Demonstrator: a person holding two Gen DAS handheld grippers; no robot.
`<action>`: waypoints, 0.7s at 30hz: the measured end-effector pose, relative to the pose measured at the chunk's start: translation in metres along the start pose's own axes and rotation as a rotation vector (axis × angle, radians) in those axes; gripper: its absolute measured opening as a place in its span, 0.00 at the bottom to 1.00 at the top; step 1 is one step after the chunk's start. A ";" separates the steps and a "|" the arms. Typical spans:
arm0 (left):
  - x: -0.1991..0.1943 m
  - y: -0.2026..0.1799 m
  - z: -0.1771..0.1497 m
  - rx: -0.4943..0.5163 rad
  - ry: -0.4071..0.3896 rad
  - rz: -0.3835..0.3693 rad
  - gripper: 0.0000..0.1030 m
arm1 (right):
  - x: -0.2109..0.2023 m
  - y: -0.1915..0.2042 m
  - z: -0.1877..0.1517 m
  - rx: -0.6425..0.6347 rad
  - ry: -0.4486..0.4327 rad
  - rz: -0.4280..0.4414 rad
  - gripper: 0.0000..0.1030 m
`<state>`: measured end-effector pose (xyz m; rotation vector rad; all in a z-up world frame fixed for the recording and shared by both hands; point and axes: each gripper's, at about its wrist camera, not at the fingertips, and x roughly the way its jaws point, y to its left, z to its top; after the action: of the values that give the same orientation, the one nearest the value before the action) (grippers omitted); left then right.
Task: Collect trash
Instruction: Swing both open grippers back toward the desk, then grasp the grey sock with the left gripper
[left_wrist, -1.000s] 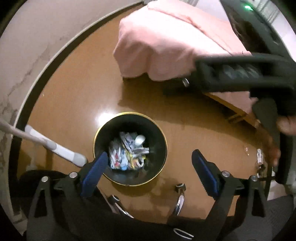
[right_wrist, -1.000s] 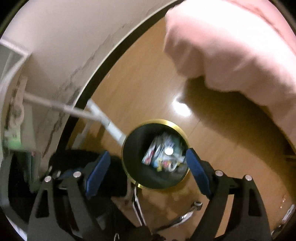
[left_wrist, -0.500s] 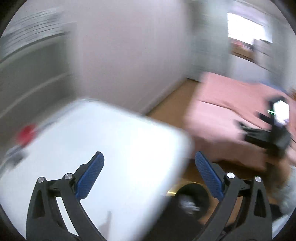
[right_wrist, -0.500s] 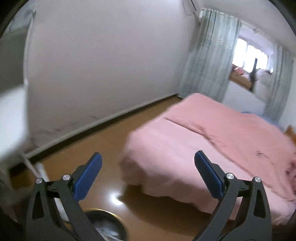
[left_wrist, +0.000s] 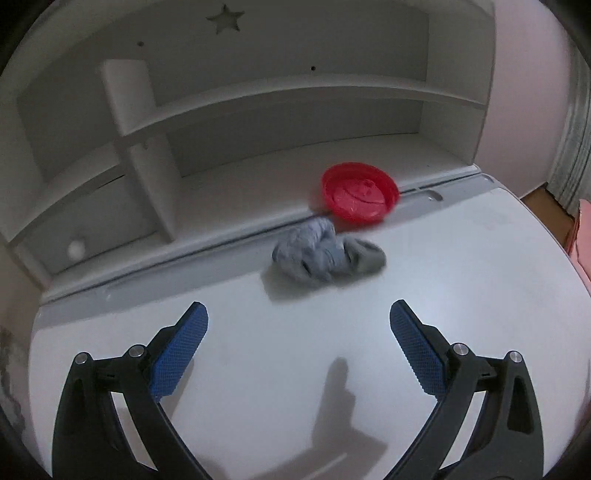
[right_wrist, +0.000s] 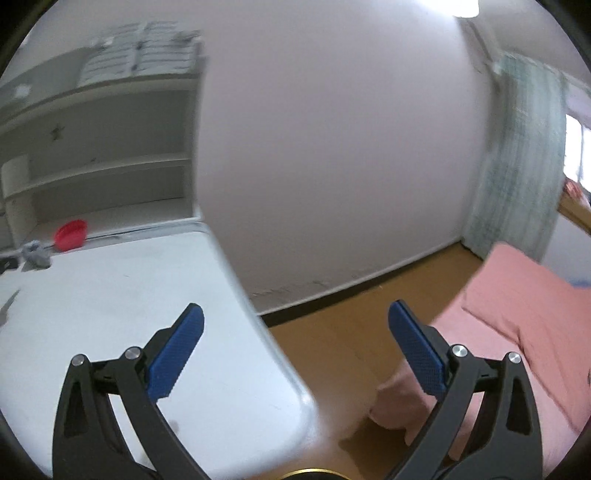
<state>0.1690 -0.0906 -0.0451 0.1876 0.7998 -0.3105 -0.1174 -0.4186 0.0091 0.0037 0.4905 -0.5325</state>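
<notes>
Left wrist: one red lid (left_wrist: 360, 197), one crumpled cloth (left_wrist: 325, 254), white desk (left_wrist: 461, 295).

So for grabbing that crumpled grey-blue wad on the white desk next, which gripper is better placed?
Probably the left. The left gripper faces the crumpled wad head-on, jaws wide and empty. The right gripper is open too but points past the desk edge toward floor and bed.

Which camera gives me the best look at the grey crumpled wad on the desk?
The left wrist view. The wad lies near the middle of the frame, ahead of the open left gripper, beside the red lid. In the right wrist view the wad is small and blurred at the far left edge.
</notes>
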 end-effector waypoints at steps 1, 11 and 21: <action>0.007 -0.001 0.006 0.010 0.005 -0.010 0.93 | 0.004 0.014 0.007 -0.019 -0.003 0.018 0.94; 0.057 0.003 0.025 0.003 0.071 -0.162 0.27 | 0.072 0.116 0.075 -0.087 0.051 0.251 0.94; 0.017 0.100 -0.007 -0.126 0.041 0.033 0.28 | 0.152 0.313 0.123 -0.336 0.200 0.572 0.94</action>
<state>0.2092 0.0017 -0.0574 0.0893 0.8531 -0.2255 0.2045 -0.2378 0.0115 -0.1220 0.7369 0.1166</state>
